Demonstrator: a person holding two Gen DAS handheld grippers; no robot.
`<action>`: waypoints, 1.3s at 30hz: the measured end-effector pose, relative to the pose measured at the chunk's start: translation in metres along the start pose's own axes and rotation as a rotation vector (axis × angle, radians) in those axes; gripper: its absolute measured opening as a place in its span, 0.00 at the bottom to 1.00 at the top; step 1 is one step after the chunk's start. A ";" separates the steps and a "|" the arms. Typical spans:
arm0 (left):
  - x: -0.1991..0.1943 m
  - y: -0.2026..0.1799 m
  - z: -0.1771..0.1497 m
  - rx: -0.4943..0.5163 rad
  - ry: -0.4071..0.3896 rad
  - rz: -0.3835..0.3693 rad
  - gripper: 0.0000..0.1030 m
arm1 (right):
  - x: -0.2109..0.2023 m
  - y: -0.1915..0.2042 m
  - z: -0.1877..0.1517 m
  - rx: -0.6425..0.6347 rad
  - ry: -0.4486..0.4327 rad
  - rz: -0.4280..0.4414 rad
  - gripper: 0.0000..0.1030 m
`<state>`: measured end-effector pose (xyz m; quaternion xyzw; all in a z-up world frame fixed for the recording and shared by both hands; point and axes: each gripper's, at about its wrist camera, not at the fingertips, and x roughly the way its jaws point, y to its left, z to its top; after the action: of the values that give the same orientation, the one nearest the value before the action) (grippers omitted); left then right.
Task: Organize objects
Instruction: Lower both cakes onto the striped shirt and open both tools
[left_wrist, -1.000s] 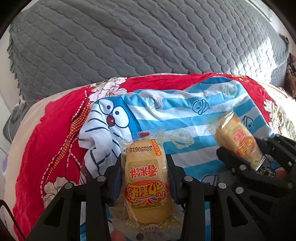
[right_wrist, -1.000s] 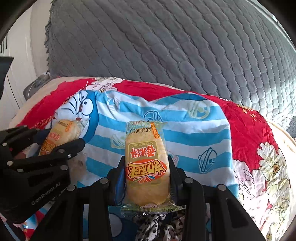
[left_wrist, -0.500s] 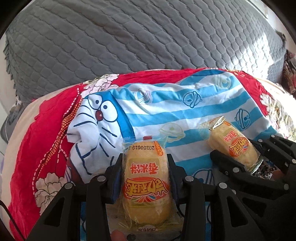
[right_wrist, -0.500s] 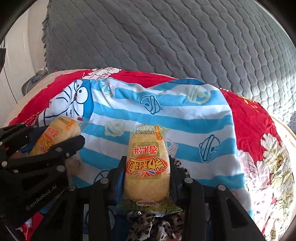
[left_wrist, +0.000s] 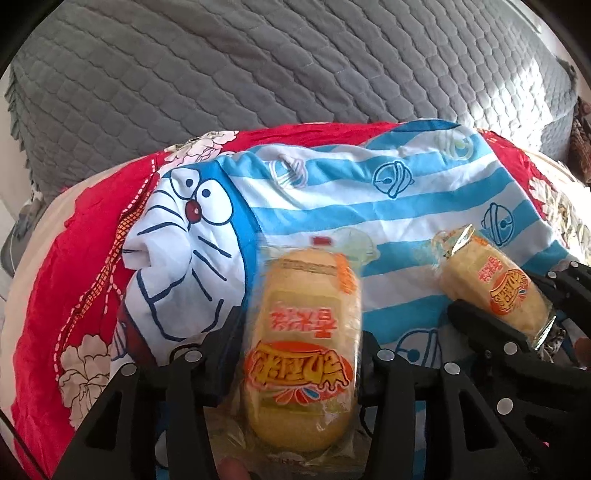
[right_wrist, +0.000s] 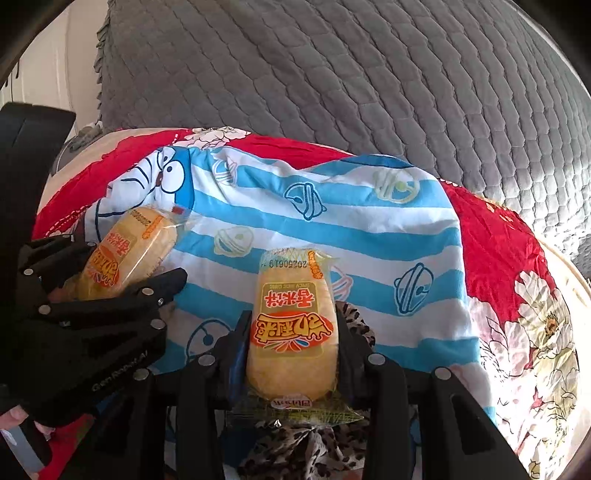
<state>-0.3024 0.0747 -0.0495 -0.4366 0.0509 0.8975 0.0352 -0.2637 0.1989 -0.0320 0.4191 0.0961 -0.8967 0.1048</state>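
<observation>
My left gripper (left_wrist: 301, 354) is shut on a yellow wrapped snack cake (left_wrist: 301, 343) with orange lettering, held above the bedding. My right gripper (right_wrist: 291, 339) is shut on a second, identical snack cake (right_wrist: 291, 328). In the left wrist view the right gripper (left_wrist: 517, 325) shows at the right with its cake (left_wrist: 495, 284). In the right wrist view the left gripper (right_wrist: 107, 291) shows at the left with its cake (right_wrist: 125, 254). Both cakes hang over a blue-and-white striped cartoon cloth (left_wrist: 369, 192).
A red floral blanket (left_wrist: 66, 280) lies under the striped cloth (right_wrist: 369, 229). A grey quilted cover (left_wrist: 258, 66) rises behind. A leopard-print fabric (right_wrist: 314, 450) lies just below my right gripper. The bed edge is at the far right (right_wrist: 569, 280).
Both grippers have dropped lower and closer to the striped cloth, each still holding its cake. The left cake is blurred from motion.
</observation>
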 end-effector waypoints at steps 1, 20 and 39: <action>-0.003 0.001 0.000 -0.009 -0.003 -0.006 0.54 | -0.001 0.000 0.000 0.002 -0.001 0.002 0.40; -0.031 0.010 -0.011 -0.035 0.002 -0.029 0.69 | -0.027 -0.007 -0.015 0.040 0.005 0.023 0.57; -0.066 0.012 -0.024 -0.047 -0.009 -0.051 0.74 | -0.067 -0.010 -0.022 0.083 -0.011 0.042 0.78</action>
<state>-0.2445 0.0585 -0.0109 -0.4342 0.0186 0.8993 0.0483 -0.2083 0.2217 0.0062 0.4202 0.0494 -0.8998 0.1065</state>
